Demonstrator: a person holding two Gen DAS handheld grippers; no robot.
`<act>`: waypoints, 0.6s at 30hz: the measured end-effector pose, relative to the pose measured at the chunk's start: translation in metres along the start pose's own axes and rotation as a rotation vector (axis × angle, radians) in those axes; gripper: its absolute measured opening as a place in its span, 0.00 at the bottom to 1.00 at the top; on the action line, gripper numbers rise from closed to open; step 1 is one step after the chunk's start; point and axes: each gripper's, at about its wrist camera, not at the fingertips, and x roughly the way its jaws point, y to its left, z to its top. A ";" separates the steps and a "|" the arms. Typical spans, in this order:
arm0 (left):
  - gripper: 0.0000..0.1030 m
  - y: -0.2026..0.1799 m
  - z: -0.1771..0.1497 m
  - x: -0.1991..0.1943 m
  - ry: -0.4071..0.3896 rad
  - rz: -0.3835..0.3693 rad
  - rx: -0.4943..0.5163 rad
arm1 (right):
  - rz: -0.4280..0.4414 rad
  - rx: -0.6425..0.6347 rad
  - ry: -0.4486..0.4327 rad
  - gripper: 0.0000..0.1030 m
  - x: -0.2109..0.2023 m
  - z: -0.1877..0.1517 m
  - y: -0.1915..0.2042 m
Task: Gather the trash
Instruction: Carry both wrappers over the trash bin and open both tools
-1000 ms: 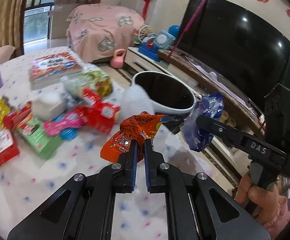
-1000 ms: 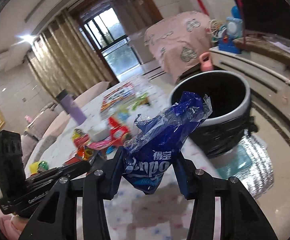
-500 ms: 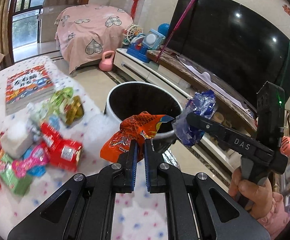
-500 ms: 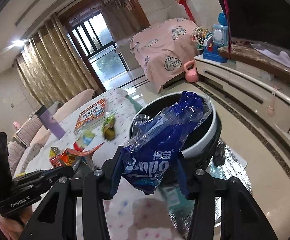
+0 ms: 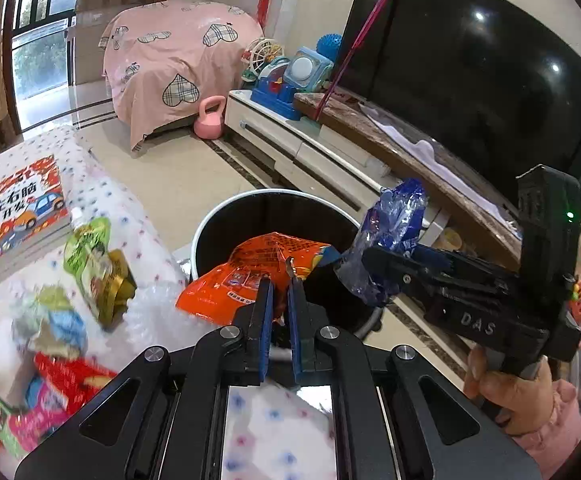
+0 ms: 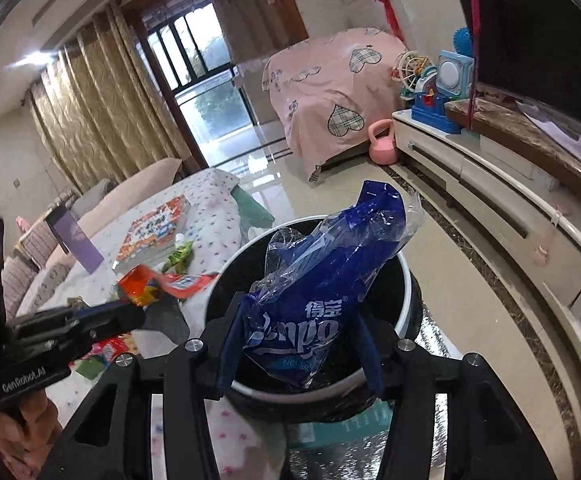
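The left tool is clamped tight on an orange snack wrapper, which hangs over the near rim of the round bin. The bin is white-rimmed with a black liner and stands on the floor just beside the table.

The right tool holds a crumpled blue plastic wrapper directly above the bin's opening. Its jaws have just been opening, and the wrapper sits between them, touching the left pad, while a gap shows at the right pad. A hand grips this tool's handle at the lower right of the left wrist view.

On the table, covered with a dotted white cloth, lie more wrappers: a green and gold packet near the bin, red packets and a white block closer in, somewhat blurred. A picture book rests farther back on the table.
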 end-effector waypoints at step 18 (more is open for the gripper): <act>0.55 0.010 0.002 0.009 0.015 0.033 -0.046 | -0.057 -0.147 0.090 0.72 0.029 0.000 0.000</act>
